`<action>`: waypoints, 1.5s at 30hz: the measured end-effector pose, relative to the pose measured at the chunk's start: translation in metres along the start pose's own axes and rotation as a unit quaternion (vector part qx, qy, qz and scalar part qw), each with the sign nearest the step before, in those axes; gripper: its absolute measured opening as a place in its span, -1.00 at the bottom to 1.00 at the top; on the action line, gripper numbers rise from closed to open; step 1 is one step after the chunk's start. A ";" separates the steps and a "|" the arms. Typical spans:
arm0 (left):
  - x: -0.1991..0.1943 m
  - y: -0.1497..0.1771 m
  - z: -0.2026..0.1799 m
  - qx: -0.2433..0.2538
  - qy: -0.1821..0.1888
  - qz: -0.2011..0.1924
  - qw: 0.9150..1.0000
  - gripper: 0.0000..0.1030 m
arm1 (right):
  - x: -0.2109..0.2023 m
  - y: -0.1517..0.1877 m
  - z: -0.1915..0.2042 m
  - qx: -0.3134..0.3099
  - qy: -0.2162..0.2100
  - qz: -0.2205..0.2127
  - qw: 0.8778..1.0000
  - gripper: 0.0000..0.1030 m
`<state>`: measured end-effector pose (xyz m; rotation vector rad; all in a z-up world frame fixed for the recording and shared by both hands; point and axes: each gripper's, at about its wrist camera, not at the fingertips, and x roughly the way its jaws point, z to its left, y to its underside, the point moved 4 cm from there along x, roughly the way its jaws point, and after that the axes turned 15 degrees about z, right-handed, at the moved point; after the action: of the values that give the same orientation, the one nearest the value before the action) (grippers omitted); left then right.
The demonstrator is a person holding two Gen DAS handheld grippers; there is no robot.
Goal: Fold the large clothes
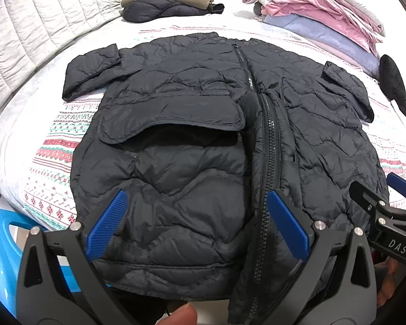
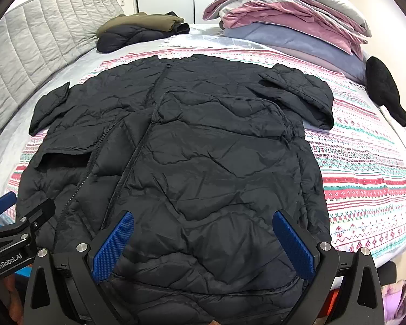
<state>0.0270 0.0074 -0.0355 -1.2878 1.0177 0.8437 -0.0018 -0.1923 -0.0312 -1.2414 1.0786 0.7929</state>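
A large black quilted jacket (image 1: 192,146) lies spread front-up on the bed, collar end far away, hem hanging over the near edge. Its zipper (image 1: 270,140) runs down the middle, partly undone, and a pocket flap (image 1: 170,124) on the left panel stands open. Both sleeves lie folded short at the sides. My left gripper (image 1: 197,224) hovers open over the hem's left panel, with its blue pads (image 1: 107,224) wide apart. My right gripper (image 2: 204,246) is open above the jacket (image 2: 203,162) near the right side of the hem. Neither holds any cloth.
A patterned blanket (image 2: 365,168) covers the bed. Folded dark and olive garments (image 2: 140,31) sit at the far end, next to stacked pink and blue bedding (image 2: 289,24). A black knit item (image 2: 384,89) lies at the right. A blue plastic object (image 1: 2,238) stands below left.
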 end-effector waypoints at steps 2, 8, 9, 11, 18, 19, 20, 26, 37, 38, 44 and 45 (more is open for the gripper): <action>0.001 -0.001 0.001 0.000 0.002 -0.003 1.000 1.00 | 0.000 -0.001 -0.001 0.001 0.003 -0.002 1.000 1.00; 0.005 -0.005 -0.002 0.015 0.037 0.016 0.999 1.00 | -0.002 -0.002 -0.003 0.001 0.014 -0.004 1.000 1.00; 0.005 -0.005 -0.003 0.018 0.048 0.021 0.998 1.00 | -0.002 -0.003 -0.004 0.002 0.013 -0.005 1.000 1.00; 0.003 -0.008 -0.005 0.021 0.058 0.024 0.998 1.00 | -0.001 -0.005 -0.005 0.004 0.013 0.000 1.000 1.00; -0.004 -0.024 0.002 0.049 0.114 0.047 0.991 1.00 | -0.010 -0.018 -0.012 -0.019 0.037 -0.012 0.999 1.00; -0.004 -0.028 0.007 0.050 0.129 0.054 0.989 1.00 | -0.012 -0.022 -0.015 -0.022 0.031 -0.012 0.999 1.00; -0.006 -0.037 0.017 0.049 0.146 0.061 0.986 1.00 | -0.015 -0.026 -0.020 -0.025 0.020 -0.013 0.999 1.00; -0.009 -0.082 0.079 0.014 0.121 0.042 0.992 1.00 | -0.013 -0.062 -0.068 -0.011 -0.053 0.025 0.998 1.00; 0.102 -0.175 0.178 -0.085 0.128 0.099 0.983 0.88 | 0.076 -0.139 -0.203 0.132 -0.142 0.087 0.977 0.97; 0.115 -0.180 0.181 -0.092 0.138 0.107 0.980 0.87 | 0.090 -0.143 -0.211 0.146 -0.155 0.093 0.973 0.95; 0.160 -0.215 0.183 -0.104 0.131 0.099 0.981 0.43 | 0.145 -0.178 -0.220 0.185 -0.223 0.077 0.954 0.65; 0.162 -0.223 0.183 -0.100 0.121 0.090 0.983 0.16 | 0.146 -0.188 -0.219 0.179 -0.221 0.056 0.957 0.27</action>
<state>0.3135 0.1549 -0.1094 -1.5110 1.2827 0.9629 0.1757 -0.4533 -0.1015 -0.6588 0.8772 0.8642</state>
